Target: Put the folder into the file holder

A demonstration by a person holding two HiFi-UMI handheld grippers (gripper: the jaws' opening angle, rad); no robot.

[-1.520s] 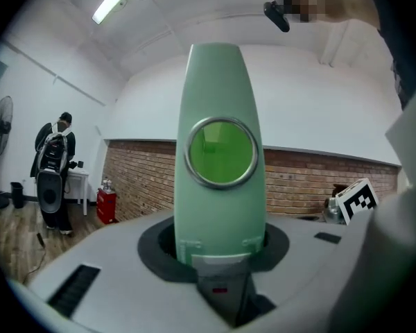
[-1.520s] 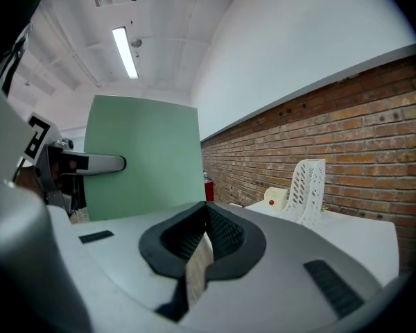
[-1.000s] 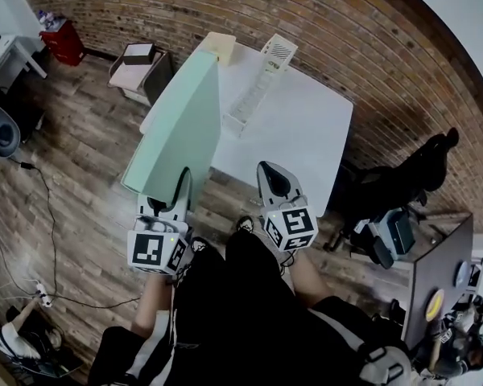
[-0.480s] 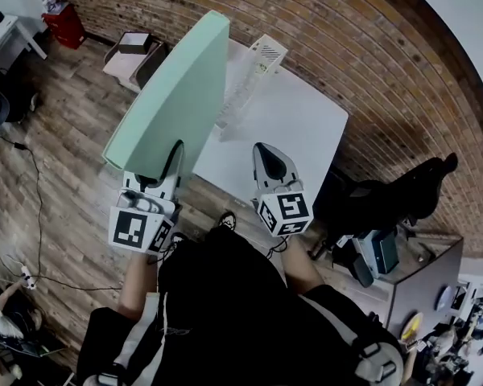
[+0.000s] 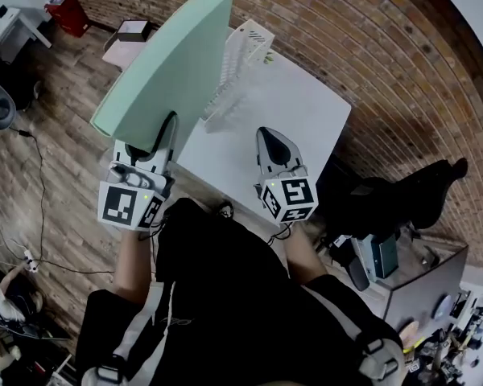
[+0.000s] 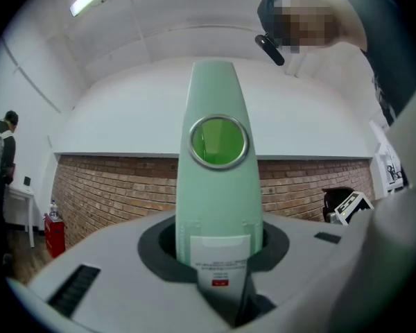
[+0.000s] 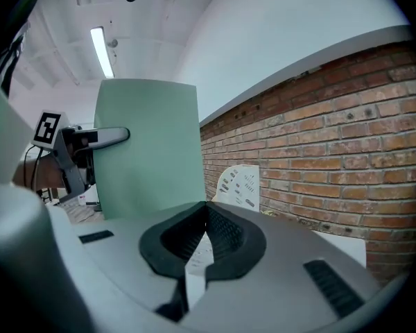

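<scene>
A pale green folder (image 5: pixel 173 63) stands raised on end, tilted away from me, its lower edge in my left gripper (image 5: pixel 157 139), which is shut on it. In the left gripper view the folder's spine (image 6: pixel 218 186), with its round finger hole, rises straight up from between the jaws. The white mesh file holder (image 5: pixel 240 59) lies on the white table (image 5: pixel 282 127) just right of the folder, partly hidden by it. My right gripper (image 5: pixel 275 147) hovers over the table's near edge, shut and empty. From the right gripper view, the folder (image 7: pixel 149 148) is at left and the file holder (image 7: pixel 239 186) ahead.
A brick wall (image 5: pixel 346 39) runs behind the table. A black office chair (image 5: pixel 419 191) and a desk (image 5: pixel 410 288) stand at right. On the wooden floor at left are a cardboard box (image 5: pixel 133 32), a red box (image 5: pixel 68 10) and cables (image 5: pixel 40 215).
The left gripper has lifted the folder higher and carried it forward, so it now overlaps the file holder's left side. The right gripper has stayed shut near the table edge.
</scene>
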